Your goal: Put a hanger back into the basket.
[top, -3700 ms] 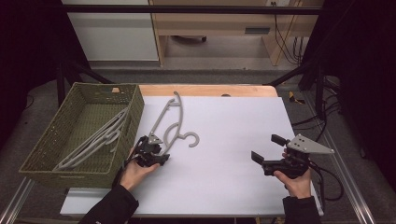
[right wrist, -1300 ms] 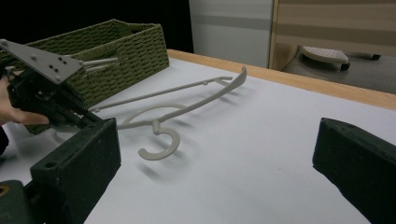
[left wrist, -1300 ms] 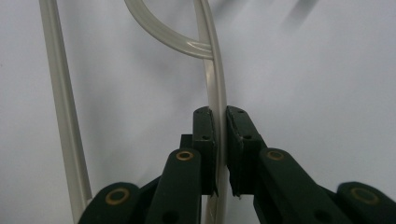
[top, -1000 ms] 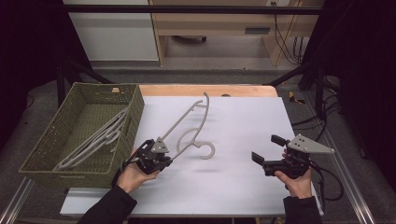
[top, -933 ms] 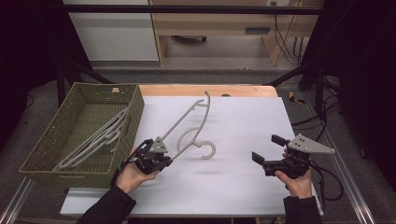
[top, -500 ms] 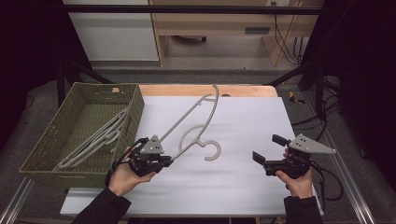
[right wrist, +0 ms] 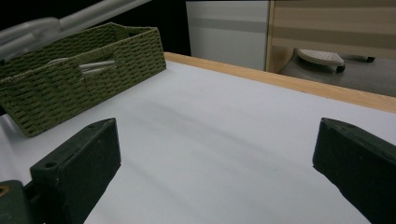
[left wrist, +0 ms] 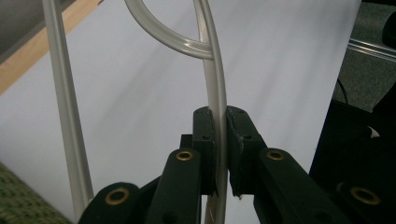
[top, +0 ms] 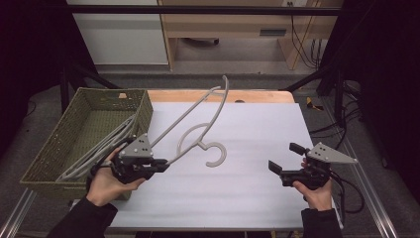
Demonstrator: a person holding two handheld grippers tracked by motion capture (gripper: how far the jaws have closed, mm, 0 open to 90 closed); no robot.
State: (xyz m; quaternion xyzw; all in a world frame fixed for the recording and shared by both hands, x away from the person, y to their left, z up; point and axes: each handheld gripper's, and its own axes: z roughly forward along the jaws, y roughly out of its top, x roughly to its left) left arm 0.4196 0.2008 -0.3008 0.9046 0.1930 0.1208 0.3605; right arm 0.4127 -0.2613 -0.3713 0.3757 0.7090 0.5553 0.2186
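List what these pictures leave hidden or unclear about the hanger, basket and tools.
- Hanger: in the left gripper view, its hook is cut off by the top edge.
- Basket: how many hangers lie inside; they overlap.
- Right tool: in the high view, the hand hides its rear.

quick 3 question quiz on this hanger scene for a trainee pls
1. True or false: the left gripper is shut on the grey hanger.
2. How do the right gripper jaws stand? A) wide apart, nothing between them B) clamped on a hanger C) pressed on the basket
3. What lies in the green basket?

Key
1. True; the left gripper view shows the pads pressing its thin bar.
2. A
3. More grey hangers.
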